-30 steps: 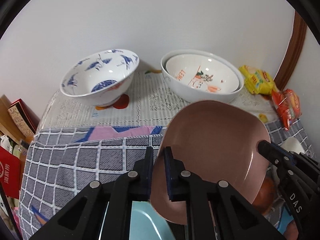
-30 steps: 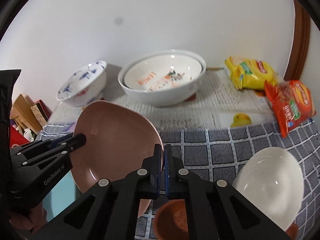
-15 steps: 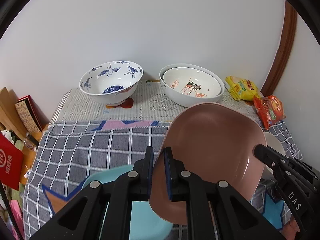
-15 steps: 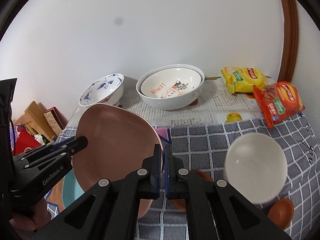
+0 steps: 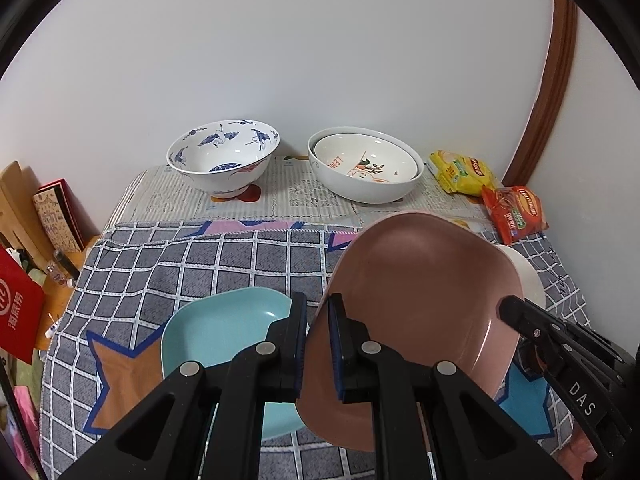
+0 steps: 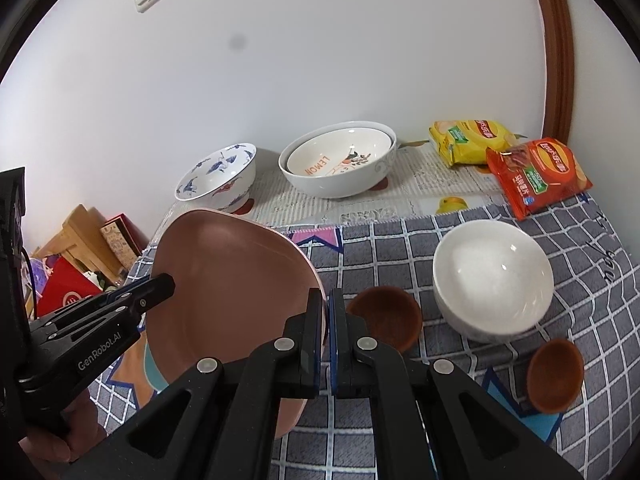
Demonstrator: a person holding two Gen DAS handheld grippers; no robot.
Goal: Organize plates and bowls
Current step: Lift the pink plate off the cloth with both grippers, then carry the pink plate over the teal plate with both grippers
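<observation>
Both grippers hold one pink square plate [image 5: 420, 292] tilted above the table. My left gripper [image 5: 318, 312] is shut on its left rim. My right gripper [image 6: 326, 312] is shut on its right rim, with the plate [image 6: 224, 280] to its left. A light blue square plate [image 5: 224, 332] lies flat on the checked cloth below and left of the pink plate. A white bowl [image 6: 492, 276] and two small brown bowls [image 6: 384, 316] [image 6: 554, 374] sit to the right. At the back stand a blue-patterned bowl [image 5: 224, 156] and two nested white bowls [image 5: 364, 168].
Yellow [image 6: 472, 140] and red [image 6: 536, 172] snack bags lie at the back right by the wall. Boxes and a red packet [image 5: 20, 312] crowd the floor past the table's left edge. A wooden door frame [image 5: 544, 92] rises at the right.
Both grippers have lifted and drawn back with the pink plate. The light blue plate and the brown bowls beneath have come into fuller view. The bowls at the back have not moved.
</observation>
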